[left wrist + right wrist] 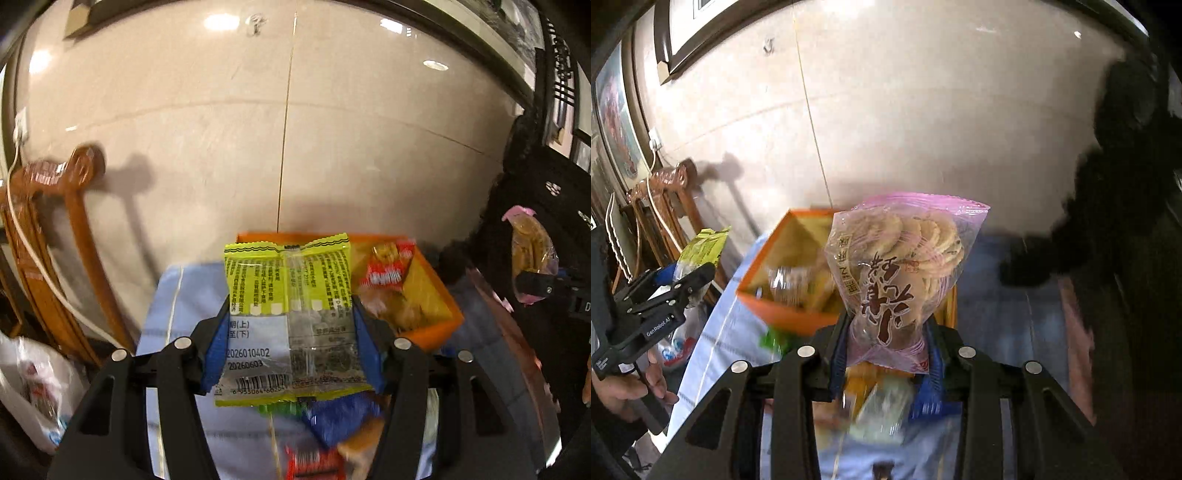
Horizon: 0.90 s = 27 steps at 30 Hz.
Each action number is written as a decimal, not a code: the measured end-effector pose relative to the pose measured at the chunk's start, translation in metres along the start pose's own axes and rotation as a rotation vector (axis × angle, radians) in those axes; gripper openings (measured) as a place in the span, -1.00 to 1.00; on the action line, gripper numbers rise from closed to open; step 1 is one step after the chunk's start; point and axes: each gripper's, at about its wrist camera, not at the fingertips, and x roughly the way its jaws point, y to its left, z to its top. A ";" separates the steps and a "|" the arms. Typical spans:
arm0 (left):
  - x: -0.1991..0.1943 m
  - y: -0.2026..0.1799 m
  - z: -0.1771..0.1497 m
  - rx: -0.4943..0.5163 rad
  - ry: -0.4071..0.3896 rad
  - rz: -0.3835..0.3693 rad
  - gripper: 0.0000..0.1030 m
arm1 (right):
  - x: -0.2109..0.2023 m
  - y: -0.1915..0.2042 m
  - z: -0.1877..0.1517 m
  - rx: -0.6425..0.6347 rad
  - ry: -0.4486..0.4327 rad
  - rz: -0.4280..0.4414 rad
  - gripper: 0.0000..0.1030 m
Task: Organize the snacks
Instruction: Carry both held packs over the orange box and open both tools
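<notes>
Carrying both packets over to the orange tray (432, 334) is, judging by the task, the step in hand, and doing it well means clearing the tray's near wall before either packet is let go, then dropping each onto a bare patch rather than onto the snacks already piled inside. Thin wrappers like these probably slide easily, so a steady squeeze and a level approach would help.

At the left, the left tool (291, 343) is closed to a middling width on a yellow packet (288, 291), its blue pads (216, 354) pressing the packet's two side edges. The packet hangs above the desk (170, 295), which wears a pale blue cloth, and its top edge lies across the tray's far rim in that view. Loose snacks, a blue one and a red one among them, lie blurred on the cloth below it, towards the desk's near edge.

The tray sits at the desk's far edge against the wall, with a red packet (388, 271) and other snacks inside.

Further right, the right tool (886, 354) is narrower, pinching the bottom of a pink bag of round crackers (905, 266) so that the bag stands up above the fingers, held over the near right corner of the tray.
</notes>
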 end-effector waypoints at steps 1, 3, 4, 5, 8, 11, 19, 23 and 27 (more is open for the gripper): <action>0.004 -0.003 0.007 0.006 -0.002 0.005 0.12 | 0.004 -0.001 0.011 -0.007 -0.008 0.003 -0.30; 0.017 -0.009 0.025 0.024 -0.011 0.025 0.12 | 0.012 -0.003 0.033 -0.021 -0.023 0.008 -0.30; 0.025 -0.011 0.033 0.030 -0.013 0.034 0.12 | 0.015 -0.004 0.040 -0.028 -0.028 0.011 -0.30; 0.031 -0.013 0.039 0.031 -0.014 0.040 0.13 | 0.019 -0.004 0.049 -0.035 -0.034 0.013 -0.30; 0.054 -0.016 0.057 0.026 -0.017 0.074 0.13 | 0.034 -0.006 0.079 -0.051 -0.054 0.016 -0.30; 0.081 -0.016 0.065 0.020 0.007 0.093 0.25 | 0.056 -0.009 0.096 -0.053 -0.044 0.038 -0.20; 0.116 -0.015 0.039 0.045 0.094 0.158 0.68 | 0.088 -0.021 0.074 -0.089 -0.046 -0.109 0.70; 0.103 -0.018 0.025 0.061 0.088 0.141 0.68 | 0.084 -0.033 0.057 -0.049 -0.026 -0.094 0.69; 0.072 -0.020 0.016 0.030 0.055 0.093 0.69 | 0.067 -0.024 0.043 -0.031 -0.028 -0.076 0.69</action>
